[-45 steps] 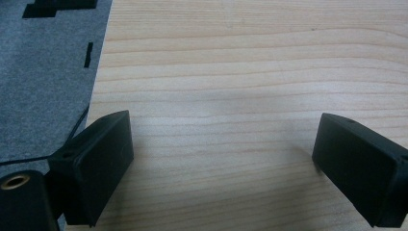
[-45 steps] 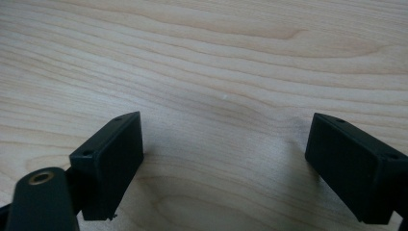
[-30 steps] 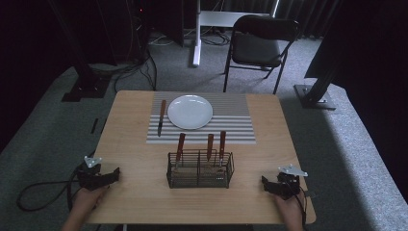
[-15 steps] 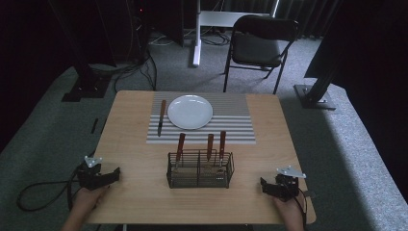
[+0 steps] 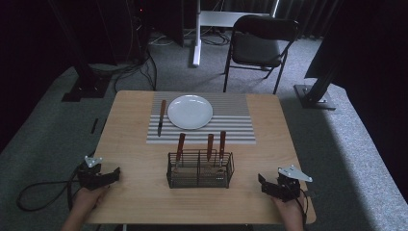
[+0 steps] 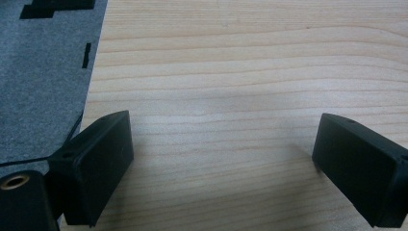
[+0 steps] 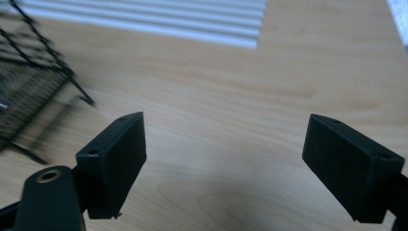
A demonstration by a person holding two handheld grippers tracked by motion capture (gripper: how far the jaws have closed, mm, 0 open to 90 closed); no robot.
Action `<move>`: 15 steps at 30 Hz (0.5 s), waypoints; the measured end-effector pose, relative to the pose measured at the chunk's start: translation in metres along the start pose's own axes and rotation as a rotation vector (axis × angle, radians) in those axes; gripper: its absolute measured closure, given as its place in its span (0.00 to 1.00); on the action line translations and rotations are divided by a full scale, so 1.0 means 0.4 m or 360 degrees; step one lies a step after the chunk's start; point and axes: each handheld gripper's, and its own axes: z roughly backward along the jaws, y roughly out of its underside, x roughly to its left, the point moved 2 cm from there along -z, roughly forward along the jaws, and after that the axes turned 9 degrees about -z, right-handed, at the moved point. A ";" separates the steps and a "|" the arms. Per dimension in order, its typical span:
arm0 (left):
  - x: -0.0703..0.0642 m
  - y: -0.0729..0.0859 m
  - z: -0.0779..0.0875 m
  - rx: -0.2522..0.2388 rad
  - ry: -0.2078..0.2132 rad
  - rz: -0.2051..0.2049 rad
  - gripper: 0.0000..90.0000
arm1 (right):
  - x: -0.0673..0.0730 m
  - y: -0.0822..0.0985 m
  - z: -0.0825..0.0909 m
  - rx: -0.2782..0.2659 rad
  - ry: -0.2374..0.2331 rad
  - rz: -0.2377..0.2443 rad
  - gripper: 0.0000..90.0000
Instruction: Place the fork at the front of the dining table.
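Note:
A black wire basket (image 5: pixel 200 169) stands near the table's front middle, with three wooden-handled utensils (image 5: pixel 210 146) upright in it. Behind it a white plate (image 5: pixel 190 111) rests on a striped placemat (image 5: pixel 231 126), and a wooden-handled knife (image 5: pixel 161 116) lies left of the plate. My left gripper (image 5: pixel 113 173) rests at the table's front left edge, open, with bare wood between its jaws (image 6: pixel 223 159). My right gripper (image 5: pixel 263 183) sits at the front right, open and empty (image 7: pixel 223 163). The basket's corner (image 7: pixel 33 72) appears blurred at left in the right gripper view.
The wooden table (image 5: pixel 134 144) stands on grey carpet (image 5: pixel 43 130). A black folding chair (image 5: pixel 262 45) and a white desk leg (image 5: pixel 196 33) stand beyond the far edge. A black stand base (image 5: pixel 315 96) is at the right, and a cable (image 5: pixel 38 190) trails left.
The right gripper has shifted slightly left toward the basket. The left gripper has barely moved.

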 end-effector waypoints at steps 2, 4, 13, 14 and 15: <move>0.000 -0.001 -0.001 -0.0001 0.0000 -0.0001 0.08 | 0.017 -0.014 0.018 -0.0046 -0.0026 0.0002 0.18; 0.000 -0.001 -0.001 0.0000 0.0001 -0.0001 0.08 | 0.035 -0.029 0.035 -0.0097 -0.0052 0.0005 0.18; 0.000 -0.001 -0.001 -0.0004 0.0000 0.0000 0.08 | 0.117 -0.081 0.057 -0.0186 -0.0174 0.0053 0.18; 0.000 -0.001 -0.001 -0.0004 0.0000 0.0000 0.08 | 0.126 -0.087 0.059 -0.0191 -0.0179 0.0050 0.18; 0.000 -0.001 -0.001 -0.0004 0.0000 0.0000 0.08 | 0.133 -0.092 0.059 -0.0199 -0.0191 0.0053 0.18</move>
